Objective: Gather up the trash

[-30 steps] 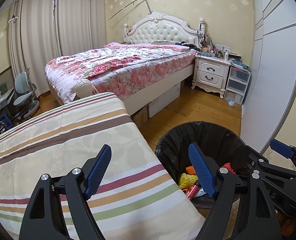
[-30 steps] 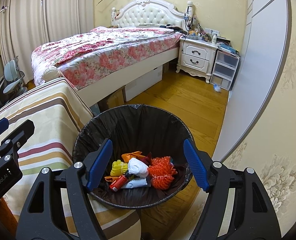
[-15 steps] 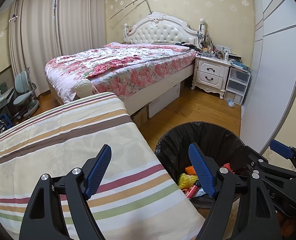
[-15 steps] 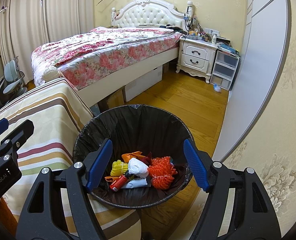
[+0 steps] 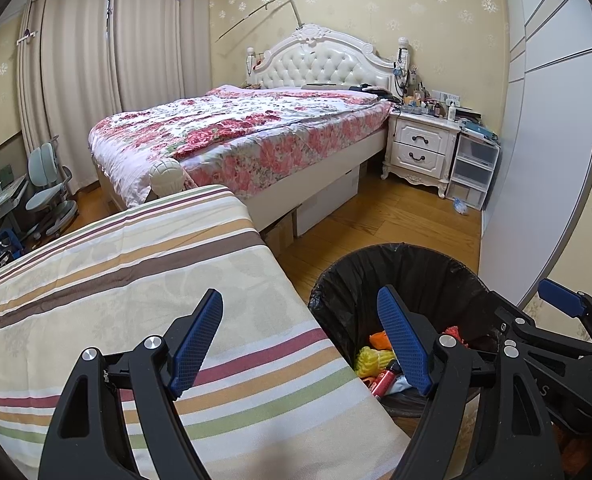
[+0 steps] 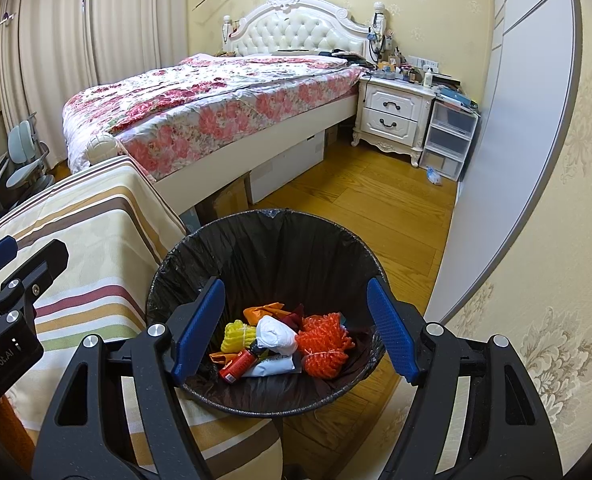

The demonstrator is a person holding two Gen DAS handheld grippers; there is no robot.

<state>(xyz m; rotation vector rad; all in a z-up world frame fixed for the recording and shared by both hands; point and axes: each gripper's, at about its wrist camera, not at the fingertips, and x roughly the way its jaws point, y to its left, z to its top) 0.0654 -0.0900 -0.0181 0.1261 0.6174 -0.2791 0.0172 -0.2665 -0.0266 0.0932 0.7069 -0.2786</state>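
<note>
A bedroom, seen from two handheld grippers. The landmark is a round trash bin (image 6: 270,240) lined with a black bag, standing on the wood floor just beside a striped cloth surface (image 5: 136,280).

The right gripper (image 6: 296,328) hovers directly above the bin's near rim, pointing down into it, its blue fingers (image 6: 200,326) spread apart with nothing between them. Inside the bin, straight below and ahead of those fingers, lies the collected trash (image 6: 280,340): orange mesh, a yellow bundle, a white wad, a red can lying on its side.

The left gripper (image 5: 300,340) hangs to the bin's left, over the striped cloth, its fingers equally apart and empty. The bin's contents lie off to its right.

No loose trash shows on the cloth near the bin, so collecting looks largely finished. A small pale scrap (image 6: 434,176) lies well beyond the bin, by the plastic drawers (image 6: 450,140); the right gripper is on that side.
</note>
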